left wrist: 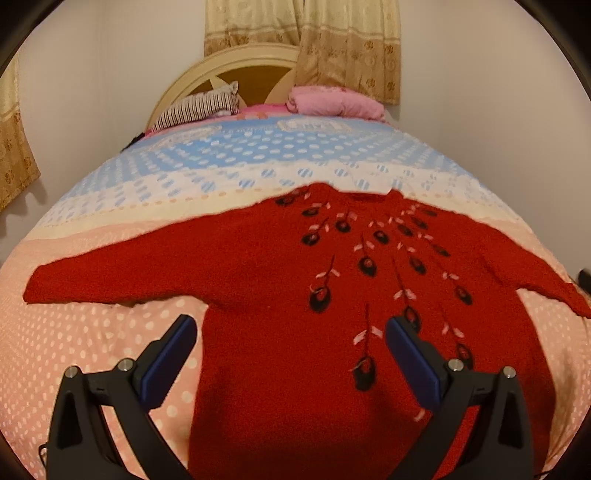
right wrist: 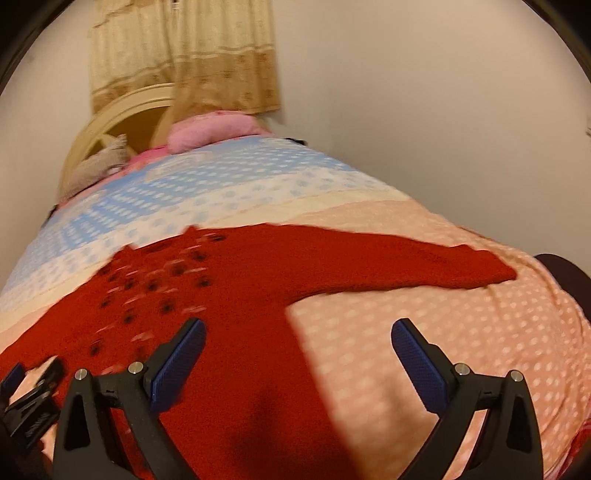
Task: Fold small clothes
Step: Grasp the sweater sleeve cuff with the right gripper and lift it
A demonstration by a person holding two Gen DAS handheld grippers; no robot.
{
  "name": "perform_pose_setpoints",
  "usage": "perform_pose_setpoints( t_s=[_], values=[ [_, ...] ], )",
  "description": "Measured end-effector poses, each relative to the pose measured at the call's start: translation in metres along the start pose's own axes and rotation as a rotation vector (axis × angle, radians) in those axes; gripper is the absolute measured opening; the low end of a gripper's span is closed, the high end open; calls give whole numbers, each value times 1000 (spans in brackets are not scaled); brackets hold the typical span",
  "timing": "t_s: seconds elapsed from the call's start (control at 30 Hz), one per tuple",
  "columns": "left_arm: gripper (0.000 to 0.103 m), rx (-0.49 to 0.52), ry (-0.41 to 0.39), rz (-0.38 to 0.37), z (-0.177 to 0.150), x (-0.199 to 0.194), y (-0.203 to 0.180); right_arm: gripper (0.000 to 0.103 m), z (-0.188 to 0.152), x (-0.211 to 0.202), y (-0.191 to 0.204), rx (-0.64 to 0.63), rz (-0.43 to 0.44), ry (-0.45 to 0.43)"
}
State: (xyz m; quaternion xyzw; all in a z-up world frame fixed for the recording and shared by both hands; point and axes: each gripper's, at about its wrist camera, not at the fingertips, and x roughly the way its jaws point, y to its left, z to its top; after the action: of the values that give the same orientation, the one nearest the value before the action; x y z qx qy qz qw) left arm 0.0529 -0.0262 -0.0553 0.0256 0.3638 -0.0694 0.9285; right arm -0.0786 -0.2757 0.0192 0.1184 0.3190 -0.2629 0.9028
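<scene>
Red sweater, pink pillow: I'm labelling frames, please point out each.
red sweater (left wrist: 266, 280): left wrist view, plain chest area.
pink pillow (left wrist: 332, 101): left wrist view, middle of its top.

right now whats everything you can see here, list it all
sweater: one, red with black and pink flower pattern, spread flat on the near part of the bed, sleeves out
bedspread: one, blue, white and peach with dots, covering the bed
striped pillow: one, dark and white, by the headboard
pink bundle: one, pink, by the headboard
headboard: one, cream, at the far end of the bed
curtain: beige patterned, on the wall behind the headboard
left gripper: black, blue fingers open over the sweater's hem
right gripper: black, blue fingers open
</scene>
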Motion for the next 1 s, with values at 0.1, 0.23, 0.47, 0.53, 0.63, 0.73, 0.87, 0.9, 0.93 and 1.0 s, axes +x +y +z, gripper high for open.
perform_pose_setpoints(
  t_s=[0.1,0.23,0.47,0.53,0.63,0.73,0.87,0.9,0.93,1.0],
  values=[
    [103,-13,30,4,-5,16,3,76,19,28,-63,120,-18,28],
    [103,-33,61,20,-14,32,6,46,34,74,-177,354,-103,123],
    [103,-72,103,18,-21,45,13,46,48,108,-318,549,-301,160],
    [103,-69,111,22,-20,48,12,46,52,125,-330,541,-286,200],
    [103,-52,120,41,-20,52,8,46,56,150,-327,496,-251,256],
    [103,-48,122,43,-20,52,8,28,49,169,-327,503,-224,313],
    [103,-47,131,38,-20,55,8,6,45,171,-327,487,-225,301],
    [103,-47,131,38,-19,55,8,4,46,168,-328,490,-214,295],
    [103,-48,130,37,-19,55,7,4,47,164,-329,500,-200,284],
    [103,-51,129,34,-19,56,7,4,52,152,-330,511,-181,243]
  ],
)
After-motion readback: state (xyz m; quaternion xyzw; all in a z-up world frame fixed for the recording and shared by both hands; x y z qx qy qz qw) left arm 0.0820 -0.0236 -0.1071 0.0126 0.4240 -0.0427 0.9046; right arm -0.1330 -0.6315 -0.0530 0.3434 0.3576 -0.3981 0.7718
